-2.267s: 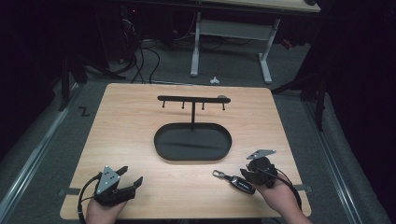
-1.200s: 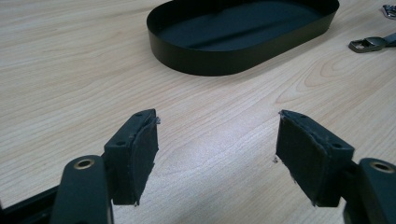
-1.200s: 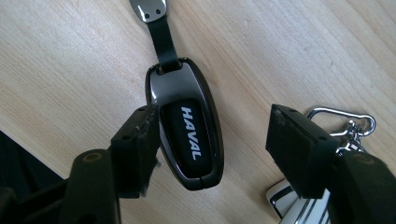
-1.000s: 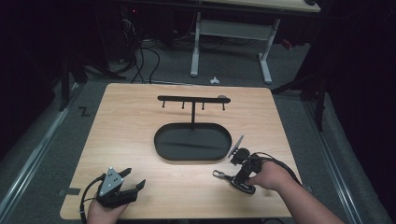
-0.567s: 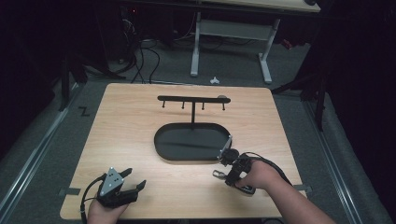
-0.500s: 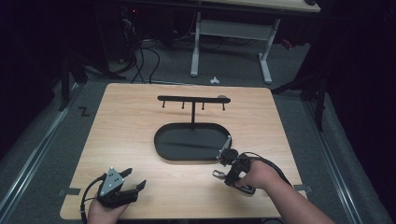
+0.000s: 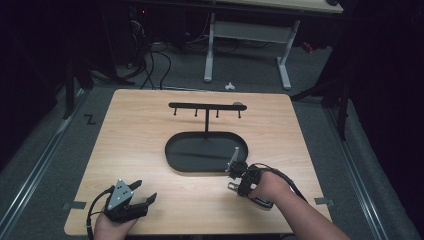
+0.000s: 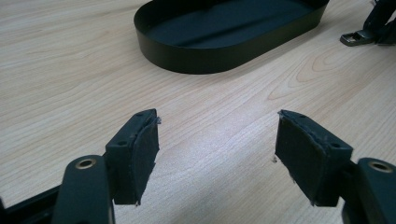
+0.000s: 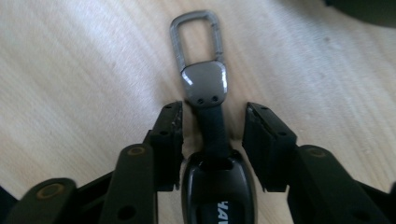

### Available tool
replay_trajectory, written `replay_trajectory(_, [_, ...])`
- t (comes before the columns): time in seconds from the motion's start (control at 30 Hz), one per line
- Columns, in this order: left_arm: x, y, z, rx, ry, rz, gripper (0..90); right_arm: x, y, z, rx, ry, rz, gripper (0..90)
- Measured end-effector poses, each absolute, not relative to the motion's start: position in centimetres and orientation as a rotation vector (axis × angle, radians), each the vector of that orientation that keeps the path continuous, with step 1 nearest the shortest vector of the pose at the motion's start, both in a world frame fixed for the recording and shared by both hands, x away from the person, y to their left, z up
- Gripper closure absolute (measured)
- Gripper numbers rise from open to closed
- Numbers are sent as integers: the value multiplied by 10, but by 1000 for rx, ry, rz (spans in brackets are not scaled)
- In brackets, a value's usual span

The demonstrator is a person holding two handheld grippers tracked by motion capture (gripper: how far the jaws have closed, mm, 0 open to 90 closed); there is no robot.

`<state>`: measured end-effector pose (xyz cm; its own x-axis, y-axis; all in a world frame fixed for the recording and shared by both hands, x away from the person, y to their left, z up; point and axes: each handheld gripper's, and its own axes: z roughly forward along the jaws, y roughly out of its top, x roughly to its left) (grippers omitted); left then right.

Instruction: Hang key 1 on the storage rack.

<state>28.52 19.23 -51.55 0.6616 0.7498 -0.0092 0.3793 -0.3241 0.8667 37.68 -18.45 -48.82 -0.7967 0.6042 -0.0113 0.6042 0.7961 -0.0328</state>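
Left tongs (image 7: 142, 201) rested at the near worktop (image 7: 140, 140) edge, jaws wide apart, empty. Right tongs (image 9: 214, 125) straddled the key fob (image 9: 210, 126) strap, jaws apart, not yet clamped; fob lay flat beside the black oval tray (image 7: 206, 151). Hook rack (image 7: 206, 106) stood beyond.

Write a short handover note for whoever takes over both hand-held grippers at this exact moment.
Left hand-held gripper: open, holding nothing, resting at the near left of the table.
Right hand-held gripper: jaws open, straddling the strap of the key fob, which lies flat on the wood near the oval tray. No grip yet.
Hook stand: nothing hangs on it.
Done: approach only.
Left: close on the fob and lift it; hanging it by its clip looks likely.
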Motion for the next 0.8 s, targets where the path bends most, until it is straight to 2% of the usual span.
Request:
replay_trajectory(0.27, [285, 192, -516, 1943, 886, 498, 307, 378, -188, -489, 997, 2982, -50, 695])
replay_trajectory(0.43, [285, 191, -516, 1946, 882, 498, 308, 375, -186, -489, 961, 2996, -50, 789])
replay_trajectory(0.8, [285, 192, -516, 1947, 878, 500, 316, 375, -188, -488, 1064, 2960, -27, 802])
